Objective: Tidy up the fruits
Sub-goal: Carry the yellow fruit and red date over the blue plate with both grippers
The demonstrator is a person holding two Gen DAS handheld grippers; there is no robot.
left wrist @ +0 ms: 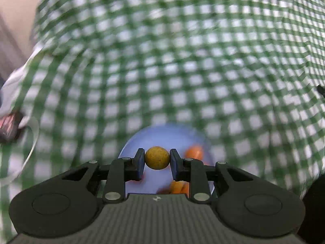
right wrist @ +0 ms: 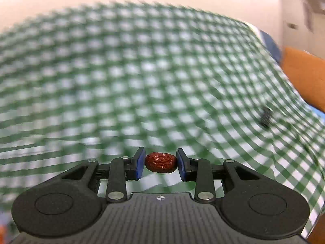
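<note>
The left gripper (left wrist: 157, 158) grips a round yellow fruit (left wrist: 157, 158) above a blue plate (left wrist: 162, 136) already holding orange fruits (left wrist: 194, 151). The right gripper (right wrist: 160, 162) clamps a red date (right wrist: 160, 162) over the checked tablecloth (right wrist: 162, 71); both fruits remain unplaced.

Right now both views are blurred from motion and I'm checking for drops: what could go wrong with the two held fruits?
1. The left hand-held gripper pinches the round yellow-brown fruit only at its sides; it could roll out and miss the blue plate below.
2. The right hand-held gripper grips the wrinkled red date by its ends above the green checkered tablecloth; a jolt may drop it.
</note>
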